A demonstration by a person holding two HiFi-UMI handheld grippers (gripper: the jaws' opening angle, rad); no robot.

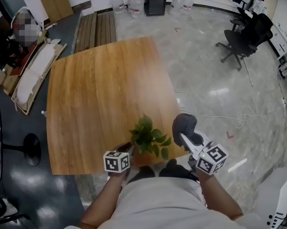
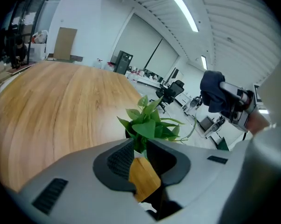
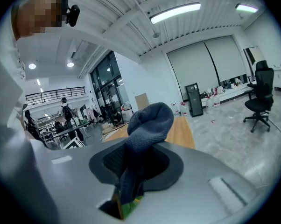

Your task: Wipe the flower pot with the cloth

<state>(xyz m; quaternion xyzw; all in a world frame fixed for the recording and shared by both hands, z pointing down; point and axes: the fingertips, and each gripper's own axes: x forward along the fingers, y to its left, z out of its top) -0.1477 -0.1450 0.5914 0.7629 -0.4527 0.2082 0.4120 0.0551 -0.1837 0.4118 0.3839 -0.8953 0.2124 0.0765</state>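
Left gripper [image 2: 139, 146]: jaws pinch the flower pot [image 2: 128, 134], apparently steadying it on the bench [image 1: 96, 94]. Right gripper [image 3: 136, 155]: jaws clamp the cloth [image 3: 150, 120] alongside, ready for wiping.

Bright ceiling strip lights [image 3: 174, 12], floor [image 1: 215, 94] glare, fisheye-warped edges

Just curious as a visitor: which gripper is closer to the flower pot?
Left. The left gripper grips the flower pot at its rim; the right gripper, clamping the cloth, is off to its right.
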